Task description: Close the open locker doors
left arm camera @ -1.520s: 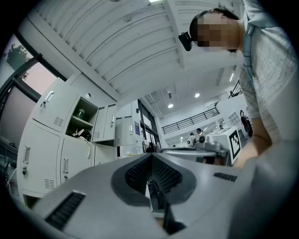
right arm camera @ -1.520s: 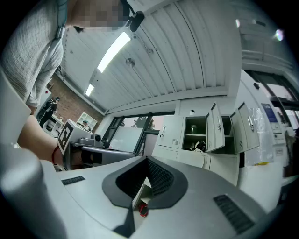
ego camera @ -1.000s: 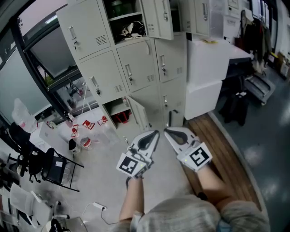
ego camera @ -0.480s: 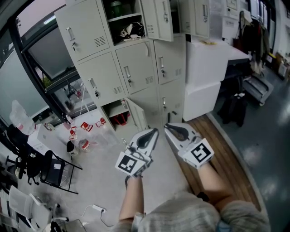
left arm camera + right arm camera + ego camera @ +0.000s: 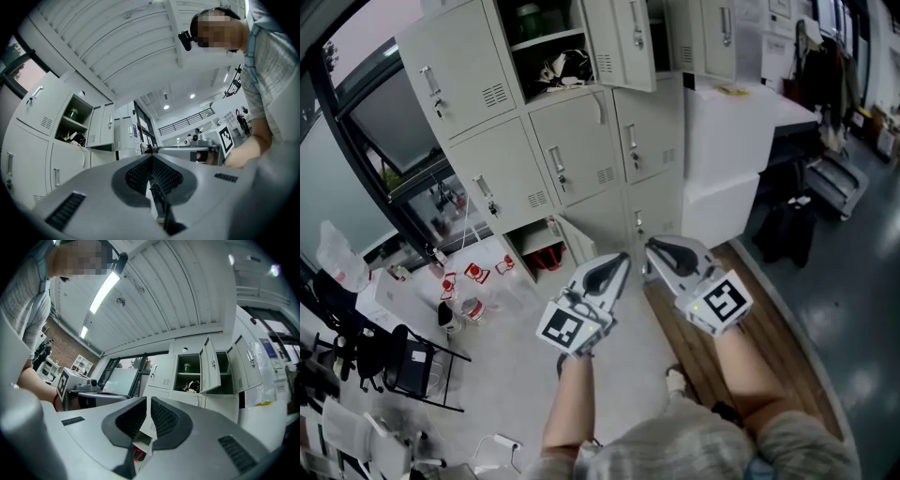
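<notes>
lockers ahead of me, two doors open

my left gripper (image 5: pixel 622 258) and right gripper (image 5: pixel 651 247) sit side by side before the locker bank (image 5: pixel 572 150). the upper open door (image 5: pixel 623 37) is above and beyond them. the lower open door (image 5: pixel 579 239) is at floor level, beyond and left of my left gripper. a cabinet (image 5: pixel 727 141) stands right of the lockers, and a chair (image 5: pixel 408 356) far left.

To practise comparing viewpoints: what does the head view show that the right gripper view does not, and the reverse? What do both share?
Only the head view shows the floor, a black folding chair and a strip of wooden boards. Only the right gripper view shows the ceiling, a lit light strip and a brick wall. Both show the open upper locker with its door swung out, and the right tongs, shut and empty.
</notes>
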{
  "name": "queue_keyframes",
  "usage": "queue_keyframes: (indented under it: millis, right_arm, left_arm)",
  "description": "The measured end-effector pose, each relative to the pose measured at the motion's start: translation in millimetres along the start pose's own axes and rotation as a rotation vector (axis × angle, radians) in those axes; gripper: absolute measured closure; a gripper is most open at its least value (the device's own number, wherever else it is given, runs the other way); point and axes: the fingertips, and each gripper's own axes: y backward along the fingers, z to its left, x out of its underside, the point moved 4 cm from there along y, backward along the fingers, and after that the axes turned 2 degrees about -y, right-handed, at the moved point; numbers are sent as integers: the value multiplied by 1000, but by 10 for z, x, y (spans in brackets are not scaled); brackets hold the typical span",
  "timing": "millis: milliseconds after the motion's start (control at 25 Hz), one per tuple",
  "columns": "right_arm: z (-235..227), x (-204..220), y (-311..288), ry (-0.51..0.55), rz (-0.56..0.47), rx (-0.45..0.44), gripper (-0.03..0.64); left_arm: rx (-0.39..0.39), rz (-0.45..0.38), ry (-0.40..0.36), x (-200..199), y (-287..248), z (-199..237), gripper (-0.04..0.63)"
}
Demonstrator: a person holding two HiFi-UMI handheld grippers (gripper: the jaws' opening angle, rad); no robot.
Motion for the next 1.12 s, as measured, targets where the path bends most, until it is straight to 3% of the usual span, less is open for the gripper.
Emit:
queue_keyframes:
  millis: [640, 1120]
  right_arm:
    - [-1404, 289, -641, 10, -13, -6, 609]
    - [-2358, 340, -911, 16, -5, -24, 565]
  left_arm:
    - [30, -2, -26, 334, -1303, 872, 594]
    - [-7, -2, -68, 463, -2026, 1301, 594]
